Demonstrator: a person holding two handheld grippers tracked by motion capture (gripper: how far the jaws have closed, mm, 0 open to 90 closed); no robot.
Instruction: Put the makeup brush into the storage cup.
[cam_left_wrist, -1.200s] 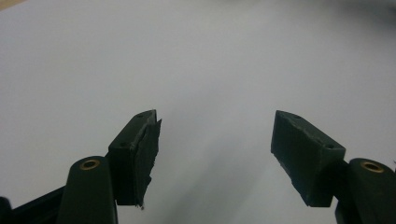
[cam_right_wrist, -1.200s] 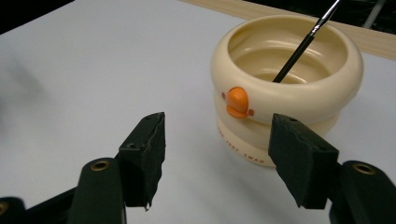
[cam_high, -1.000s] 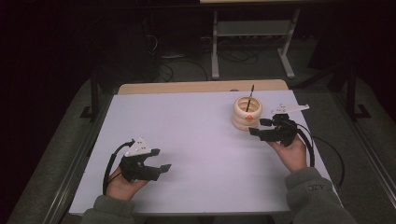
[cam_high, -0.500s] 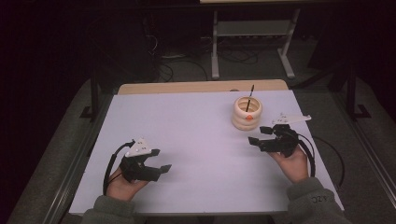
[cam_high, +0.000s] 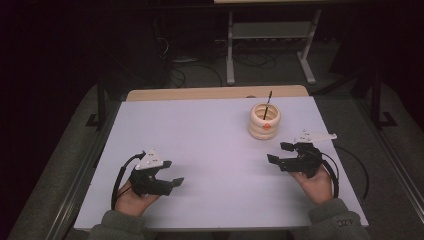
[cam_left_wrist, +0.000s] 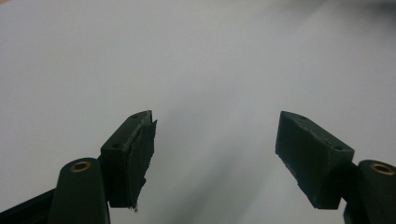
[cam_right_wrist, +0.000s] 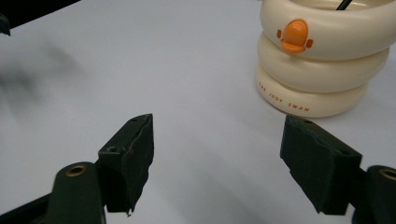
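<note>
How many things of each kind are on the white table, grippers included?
Grippers: 2, the left gripper and the right gripper
Cream ringed holder: 1
Black stick standing in the holder: 1
Total: 4

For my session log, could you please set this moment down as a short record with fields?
surface: white table top
holder: cream ringed pen holder with an orange mark, upright at the far right of the table
contents: one dark pen standing in it
left gripper: open, holding nothing, low over the near left of the table
right gripper: open, holding nothing, just short of the holder, not touching it
lettering on holder: THE JUDY SWAN
</note>
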